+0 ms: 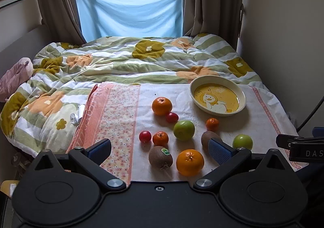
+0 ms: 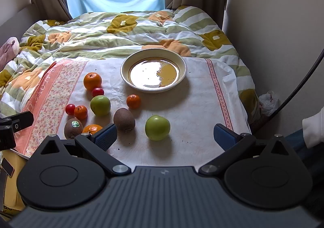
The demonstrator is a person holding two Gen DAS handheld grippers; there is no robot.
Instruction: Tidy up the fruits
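Fruit lies loose on a white cloth [image 2: 194, 106] on the bed. In the left wrist view: several oranges [image 1: 190, 162], two kiwis [image 1: 160, 157], two green apples [image 1: 183, 130], two red tomatoes [image 1: 145, 136]. A cream bowl with a yellow duck picture [image 1: 217, 96] stands empty behind them; it also shows in the right wrist view [image 2: 153, 70]. My left gripper [image 1: 160, 151] is open and empty, just short of the nearest kiwi and orange. My right gripper [image 2: 165, 136] is open and empty, just short of a green apple [image 2: 157, 127] and a kiwi [image 2: 124, 119].
A flowered green and white quilt [image 1: 125, 62] covers the bed behind the cloth. A pink floral strip [image 1: 113, 118] edges the cloth on the left. A wall runs along the right side. A pink plush [image 1: 15, 78] lies at far left. Curtains and a window stand behind.
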